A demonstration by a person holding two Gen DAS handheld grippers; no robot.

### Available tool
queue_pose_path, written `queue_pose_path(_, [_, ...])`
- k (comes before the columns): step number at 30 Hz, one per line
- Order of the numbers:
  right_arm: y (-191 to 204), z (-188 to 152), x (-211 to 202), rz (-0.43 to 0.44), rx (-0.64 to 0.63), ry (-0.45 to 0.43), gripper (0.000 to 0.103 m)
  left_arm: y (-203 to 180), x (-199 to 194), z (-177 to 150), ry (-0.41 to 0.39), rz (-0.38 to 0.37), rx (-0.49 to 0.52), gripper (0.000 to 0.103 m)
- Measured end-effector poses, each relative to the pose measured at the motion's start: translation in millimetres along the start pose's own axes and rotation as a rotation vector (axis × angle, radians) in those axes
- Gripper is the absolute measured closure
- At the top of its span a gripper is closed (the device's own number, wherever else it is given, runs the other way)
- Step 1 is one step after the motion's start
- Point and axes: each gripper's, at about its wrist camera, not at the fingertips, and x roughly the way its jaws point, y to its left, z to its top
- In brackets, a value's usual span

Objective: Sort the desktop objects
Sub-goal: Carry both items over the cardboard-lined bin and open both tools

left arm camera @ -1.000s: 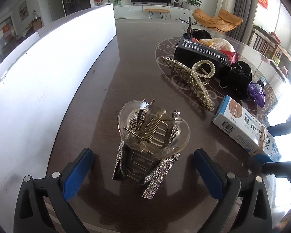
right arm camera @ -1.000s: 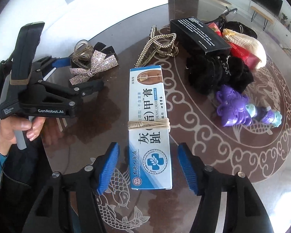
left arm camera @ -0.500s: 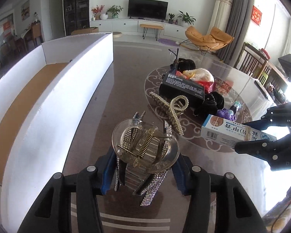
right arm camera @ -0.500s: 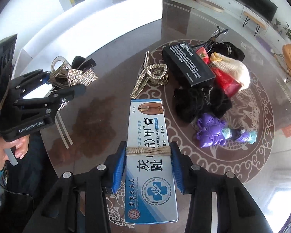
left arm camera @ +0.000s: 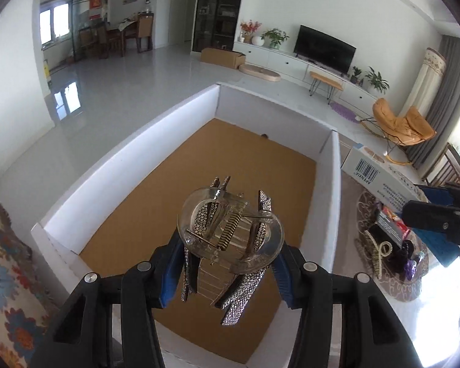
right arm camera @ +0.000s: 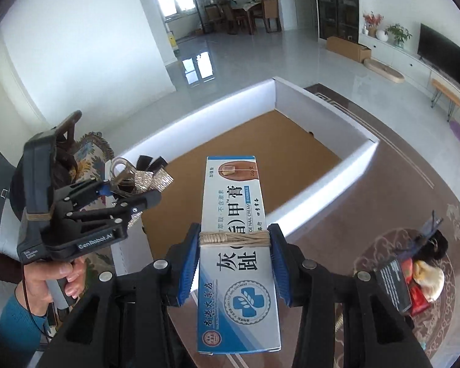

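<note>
- While both loads hang over the white box (left arm camera: 328, 190), the step in hand looks like the drop: I'd lower each one close to the brown cardboard floor before releasing, so nothing bounces out.
- Left tongs (left arm camera: 227, 271) are clamped on the rhinestone hair clip (left arm camera: 230, 242), blue pads squeezing its sides; it sits right between the fingers, above the box's near half.
- Careful here: the dangling glittery strips could snag a pad when the grip lets go.
- Right tongs (right arm camera: 234, 263) are pinched on the nail cream carton (right arm camera: 236, 239) at its string-wrapped middle, its far end poking out over the box.
- Remaining clutter waits on the bench (right arm camera: 368, 208), near the black box (right arm camera: 394, 285).
</note>
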Motion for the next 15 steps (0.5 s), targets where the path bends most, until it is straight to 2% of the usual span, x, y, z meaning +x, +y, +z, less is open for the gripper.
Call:
queue_pose_path(3, [33.1, 25.3, 47.1, -0.004, -0.024, -0.002, 0.059, 31.5, 33.5, 1.8, 0.074, 0.026, -0.066, 0.051])
queue_pose_path(8, [46.8, 30.6, 133.2, -0.059, -0.033, 0.076, 0.059, 40.2, 66.7, -2.3, 0.142, 0.062, -0.053, 0.051])
queue_pose_path(11, [43.6, 25.5, 161.0, -0.048, -0.002, 0.098, 0.058, 38.5, 76.9, -3.8, 0.162, 0.070, -0.054, 0.051])
queue_pose_path(13, [36.5, 21.6, 174.1, -0.025, 0.042, 0.130, 0.056, 37.7, 86.9, -5.6, 0.200, 0.103, -0.061, 0.049])
queue_pose_path(15, [26.2, 18.2, 179.2, -0.008, 0.085, 0.144, 0.051, 38.7, 93.2, -8.6, 0.235, 0.110, -0.070, 0.040])
